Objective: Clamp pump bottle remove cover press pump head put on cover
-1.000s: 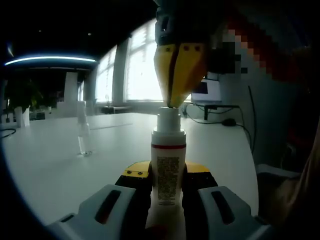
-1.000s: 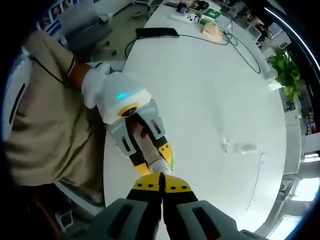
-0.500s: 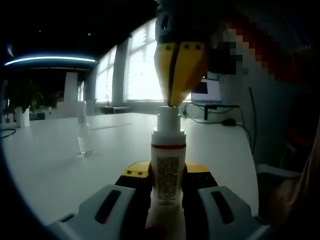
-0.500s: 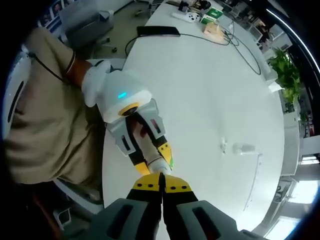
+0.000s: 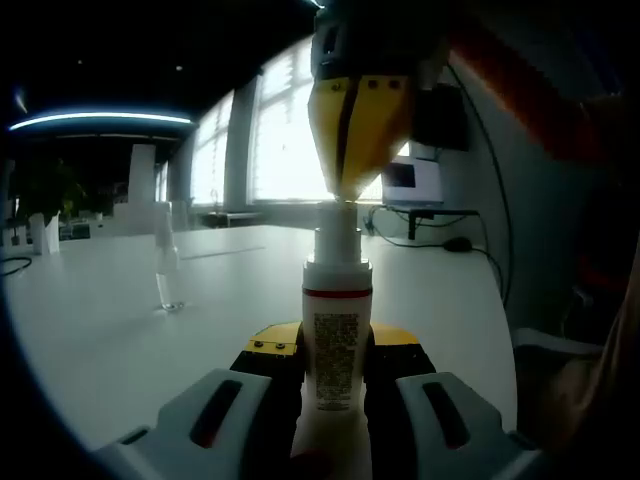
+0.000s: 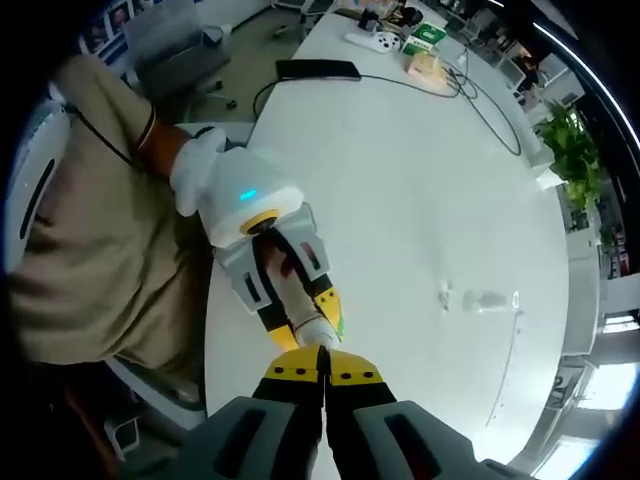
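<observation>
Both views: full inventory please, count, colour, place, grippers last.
pump bottle: 1, white with a red band, upright between the left gripper's jaws
cover: 1, clear, standing on the table left of the bottle
table: 1, white, under everything
monitor: 1, lit, far end of the table in the left gripper view
plant: 1, green, past the table edge in the right gripper view
phone: 1, black, flat near the table's far edge, cable beside it
boxes: a few, green and tan, far end of the table
person's sleeve: 1, beige, beside the table
left gripper: 1, shut on the pump bottle
right gripper: 1, yellow tips shut, at the pump head
</observation>
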`<state>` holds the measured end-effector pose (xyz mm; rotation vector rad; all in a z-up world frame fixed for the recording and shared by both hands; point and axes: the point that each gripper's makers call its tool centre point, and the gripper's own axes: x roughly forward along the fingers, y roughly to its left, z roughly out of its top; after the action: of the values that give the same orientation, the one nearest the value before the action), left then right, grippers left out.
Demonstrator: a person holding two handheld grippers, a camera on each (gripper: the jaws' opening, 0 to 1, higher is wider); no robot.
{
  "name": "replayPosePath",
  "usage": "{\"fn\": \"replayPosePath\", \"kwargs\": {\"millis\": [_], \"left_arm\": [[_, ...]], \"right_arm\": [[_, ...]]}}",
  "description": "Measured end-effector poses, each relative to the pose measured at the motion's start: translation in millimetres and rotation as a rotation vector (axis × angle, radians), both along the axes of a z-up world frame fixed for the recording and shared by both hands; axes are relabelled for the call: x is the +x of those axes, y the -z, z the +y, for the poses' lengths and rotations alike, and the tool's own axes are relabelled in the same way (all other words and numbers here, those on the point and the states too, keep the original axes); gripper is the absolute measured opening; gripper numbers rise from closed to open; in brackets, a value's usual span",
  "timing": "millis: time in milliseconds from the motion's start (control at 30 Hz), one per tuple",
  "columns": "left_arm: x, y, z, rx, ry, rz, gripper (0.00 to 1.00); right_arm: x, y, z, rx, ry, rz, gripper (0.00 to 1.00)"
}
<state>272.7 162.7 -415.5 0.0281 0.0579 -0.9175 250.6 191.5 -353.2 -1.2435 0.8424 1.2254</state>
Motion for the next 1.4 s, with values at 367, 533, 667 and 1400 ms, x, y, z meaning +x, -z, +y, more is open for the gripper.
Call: {"fn": "replayPosePath", "kwargs": {"millis": [367,533,667,1400], "left_arm": [[-0.2,-0.1,0.0,0.000,0.000,0.000,0.14],[0.1,-0.1,0.5,-0.001,0.000,0.001,0.14],[-0.2,0.2,0.2,-0.001,0.000,0.001,0.14],[-0.5,-0.1,-0.3,0.000,0.000,-0.001,0.14]], "right_arm": [[0.5,0.2,0.0,-0.010,-0.007,-0.006,0.00],[1.6,0.1,0.5,-0.010,-0.006,-0.005,0.00],[1.2,0.1,0.5,-0.008,-0.003,-0.005,0.00],[-1.2,7.1,-0.4,-0.005,0.027,0.014,0.00]]}}
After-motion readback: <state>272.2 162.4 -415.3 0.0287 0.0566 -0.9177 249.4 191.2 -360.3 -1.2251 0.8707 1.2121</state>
